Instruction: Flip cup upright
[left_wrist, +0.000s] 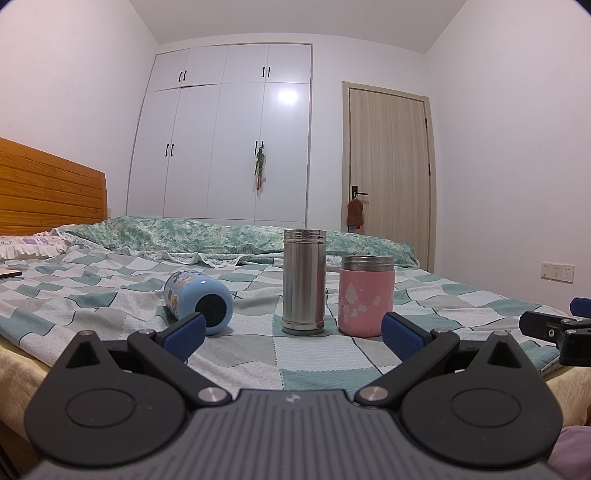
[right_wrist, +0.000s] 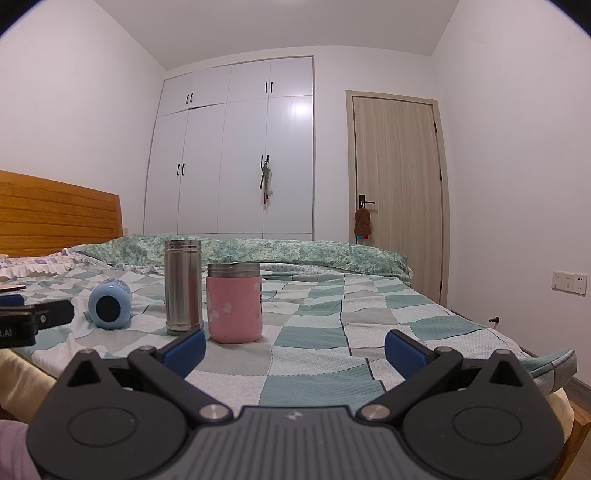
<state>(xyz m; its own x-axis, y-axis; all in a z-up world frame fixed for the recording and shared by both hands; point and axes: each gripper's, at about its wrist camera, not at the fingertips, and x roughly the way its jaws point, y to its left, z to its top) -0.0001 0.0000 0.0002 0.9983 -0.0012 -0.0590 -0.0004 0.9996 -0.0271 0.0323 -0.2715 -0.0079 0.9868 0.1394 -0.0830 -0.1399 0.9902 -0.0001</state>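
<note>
A light blue cup (left_wrist: 199, 301) with cartoon print lies on its side on the checked bedspread (left_wrist: 314, 354), its dark base facing me; it also shows in the right wrist view (right_wrist: 109, 309). My left gripper (left_wrist: 293, 334) is open and empty, just short of the cups, its left pad close in front of the blue cup. My right gripper (right_wrist: 295, 350) is open and empty, to the right of the cups. A steel cup (left_wrist: 304, 281) (right_wrist: 183, 286) and a pink cup (left_wrist: 365, 296) (right_wrist: 234, 302) stand upright beside the blue one.
The right gripper's tip (left_wrist: 554, 325) shows at the right edge of the left wrist view; the left gripper's tip (right_wrist: 33, 321) shows at the left of the right wrist view. A folded quilt (left_wrist: 221, 236) lies across the bed behind the cups. A phone (left_wrist: 9, 274) lies far left.
</note>
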